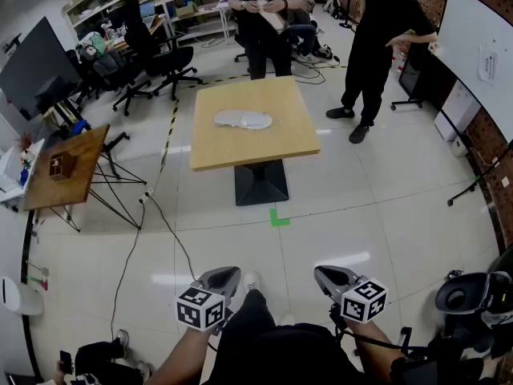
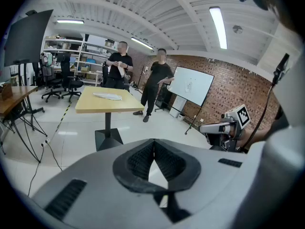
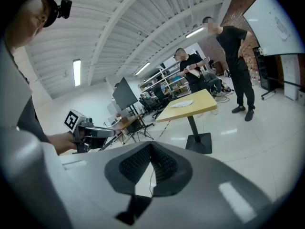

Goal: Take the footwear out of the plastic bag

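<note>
while both tongs are held low in front of the person, each one is clenched on nothing: the left gripper (image 2: 153, 142) has its two dark pads pressed together at the tips, with only the floor showing behind them, and the right gripper (image 3: 151, 145) looks the same. they are side by side and well apart from the square wooden table (image 1: 276, 147), which stands further ahead on the pale tiled floor. the plastic bag (image 1: 243, 119) lies flat near the middle of the tabletop, alone on it. something pale and flat fills the bag, but from this far i cannot tell its shape, or if the bag is closed. two people in black (image 1: 264, 22) stand beyond the table. on a smaller side table (image 1: 80, 183) at the left sits a small brown thing (image 1: 60, 165), too small to name.
</note>
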A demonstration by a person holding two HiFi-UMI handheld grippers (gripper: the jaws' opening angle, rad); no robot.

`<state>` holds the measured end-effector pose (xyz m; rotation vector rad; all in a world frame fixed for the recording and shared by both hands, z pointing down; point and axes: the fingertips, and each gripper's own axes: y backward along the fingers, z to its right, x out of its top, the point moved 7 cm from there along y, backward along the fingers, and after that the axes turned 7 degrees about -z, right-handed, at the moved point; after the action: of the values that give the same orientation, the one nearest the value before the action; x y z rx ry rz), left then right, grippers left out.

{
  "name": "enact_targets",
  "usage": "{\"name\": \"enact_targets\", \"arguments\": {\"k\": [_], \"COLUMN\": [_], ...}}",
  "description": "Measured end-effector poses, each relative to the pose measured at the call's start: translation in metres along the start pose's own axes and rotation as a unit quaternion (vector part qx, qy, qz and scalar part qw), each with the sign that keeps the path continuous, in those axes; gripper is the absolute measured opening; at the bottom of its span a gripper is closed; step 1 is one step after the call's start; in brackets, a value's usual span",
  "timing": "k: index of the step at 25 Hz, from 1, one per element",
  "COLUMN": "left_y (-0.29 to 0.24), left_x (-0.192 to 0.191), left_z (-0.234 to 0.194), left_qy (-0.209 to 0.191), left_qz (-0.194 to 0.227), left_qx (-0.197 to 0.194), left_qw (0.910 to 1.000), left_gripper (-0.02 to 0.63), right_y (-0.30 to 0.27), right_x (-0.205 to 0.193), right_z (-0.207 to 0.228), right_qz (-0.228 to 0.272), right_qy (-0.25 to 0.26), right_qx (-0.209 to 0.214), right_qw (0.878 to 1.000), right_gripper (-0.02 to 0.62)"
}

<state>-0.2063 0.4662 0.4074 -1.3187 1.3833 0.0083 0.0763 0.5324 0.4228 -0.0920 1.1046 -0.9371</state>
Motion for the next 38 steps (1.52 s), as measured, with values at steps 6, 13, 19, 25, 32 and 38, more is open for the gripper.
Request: {"name": "enact_targets", "arguments": {"k": [6, 13, 19, 25, 32, 38], "left_y": [-0.047, -0.091, -0.126, -0.16, -0.214, -0.262], "left_x": [0.061, 0.147, 0.205, 0.234, 0.28, 0.337], "left_z": [-0.056, -0.139, -0.201, -0.226, -0.249, -0.27], "left_qy": [-0.013, -0.038, -0.055, -0.042, -0.014, 0.01], "left_qz": [0.01, 0.023, 0.027, 0.019, 0.009, 0.028], "left_qx": [-0.001, -0.023, -0.034, -0.041, 0.017, 0.093], "left_qw": [0.9999, 0.9987, 0.9975, 0.9981, 0.9997, 0.9952], "left_gripper": [0.008, 0.007, 0.006, 0.006, 0.006, 0.008], "right_y": [-0.052, -0.117, -0.175, -0.224, -0.278, -0.314], "right_x": [0.047, 0.139, 0.201, 0.25, 0.309, 0.366], "right_z": [0.041, 0.072, 0.093, 0.125, 0.195, 0.258], "right_qz": [-0.011, -0.016, 0.004, 0.001, -0.038, -0.079], "right_qy": [-0.004, 0.006, 0.011, 0.015, 0.038, 0.081], "right_qx": [-0.005, -0.035, -0.048, -0.035, 0.03, 0.089], "right_qw": [1.0, 0.999, 0.999, 0.999, 0.998, 0.99], "right_gripper": [0.002, 0.002, 0.002, 0.002, 0.002, 0.002]}}
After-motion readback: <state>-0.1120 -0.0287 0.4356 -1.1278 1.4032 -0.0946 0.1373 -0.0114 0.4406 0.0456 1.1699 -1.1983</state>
